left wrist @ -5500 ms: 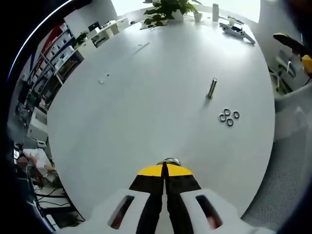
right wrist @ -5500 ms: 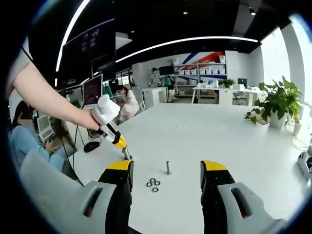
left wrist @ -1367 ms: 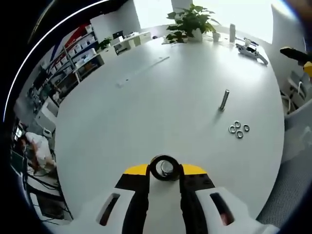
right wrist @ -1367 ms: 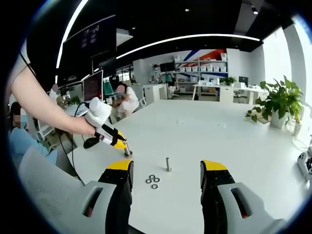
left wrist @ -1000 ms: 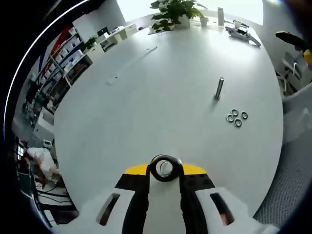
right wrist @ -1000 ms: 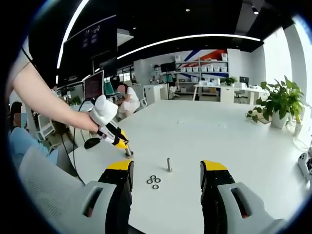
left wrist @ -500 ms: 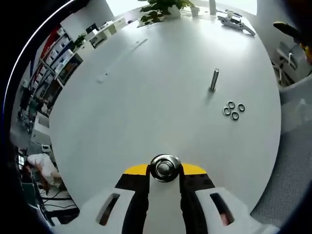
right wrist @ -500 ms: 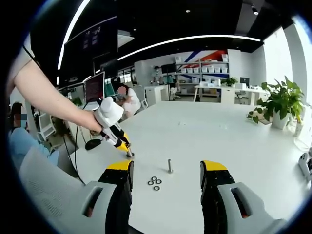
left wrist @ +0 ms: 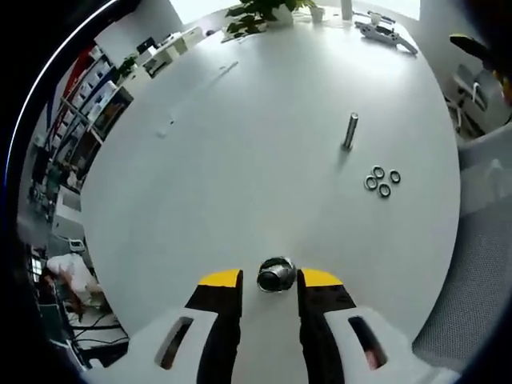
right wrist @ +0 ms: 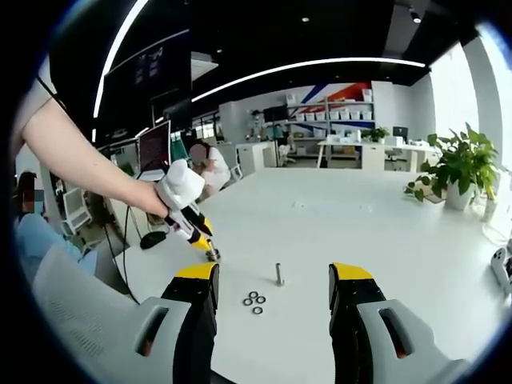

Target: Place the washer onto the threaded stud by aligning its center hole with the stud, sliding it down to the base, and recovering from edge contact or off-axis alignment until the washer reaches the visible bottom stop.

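Washer [left wrist: 275,274] lies on the surface [left wrist: 240,160] between the released left hand-held gripper [left wrist: 270,282]; right hand-held gripper [right wrist: 272,292] gapes, idle.

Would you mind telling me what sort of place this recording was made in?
Most likely an open-plan office or lab. A large round white table stands in the foreground, tall shelves of white storage bins line the far wall, a leafy green potted plant sits on the table, and long strip ceiling lights run overhead.
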{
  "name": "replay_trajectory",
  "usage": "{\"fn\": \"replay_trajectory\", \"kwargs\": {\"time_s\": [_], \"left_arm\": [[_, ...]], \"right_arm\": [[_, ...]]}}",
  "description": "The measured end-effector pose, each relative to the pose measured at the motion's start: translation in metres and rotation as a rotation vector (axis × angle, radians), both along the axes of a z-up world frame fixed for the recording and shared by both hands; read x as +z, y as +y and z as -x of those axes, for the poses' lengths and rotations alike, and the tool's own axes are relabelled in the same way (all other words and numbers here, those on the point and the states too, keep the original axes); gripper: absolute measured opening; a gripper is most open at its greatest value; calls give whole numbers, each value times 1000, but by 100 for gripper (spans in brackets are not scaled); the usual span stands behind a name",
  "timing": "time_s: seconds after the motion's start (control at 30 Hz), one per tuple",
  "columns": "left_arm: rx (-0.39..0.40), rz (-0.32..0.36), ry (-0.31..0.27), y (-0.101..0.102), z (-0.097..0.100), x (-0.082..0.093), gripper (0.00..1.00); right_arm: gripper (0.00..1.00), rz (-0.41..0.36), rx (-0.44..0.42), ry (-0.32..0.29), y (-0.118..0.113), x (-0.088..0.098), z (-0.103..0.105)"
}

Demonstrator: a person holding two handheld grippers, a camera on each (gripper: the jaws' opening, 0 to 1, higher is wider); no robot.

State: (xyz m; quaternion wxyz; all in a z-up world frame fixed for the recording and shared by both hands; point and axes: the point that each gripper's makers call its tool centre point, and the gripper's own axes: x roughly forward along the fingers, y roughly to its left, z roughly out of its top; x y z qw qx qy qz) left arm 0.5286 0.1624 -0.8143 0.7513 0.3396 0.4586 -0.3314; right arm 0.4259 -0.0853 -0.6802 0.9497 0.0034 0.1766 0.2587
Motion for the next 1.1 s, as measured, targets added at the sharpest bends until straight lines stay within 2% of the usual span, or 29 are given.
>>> {"fn": "replay_trajectory", "kwargs": {"time_s": [0.17,0.4,0.53,0.83,1.0,1.1], "left_arm": [[22,27,-19,-2,-1,6,26],[89,111,-83,-4,-8,25,26],[117,149,-93,-3,-6,33,26],[174,223,-158,1,4,59,27],[276,297,-213,8,11,74,27],[273,316,-235,6,21,81,27]], "right_arm": [[58,1,1,0,1,0,1],[58,6,4,3,1,-1,0],[58,9,7,7,2,-2,1],[58,20,20,5,6,-3,3],[58,26,29,-3,8,-2,3],[58,35,31,-5,9,-2,3]]}}
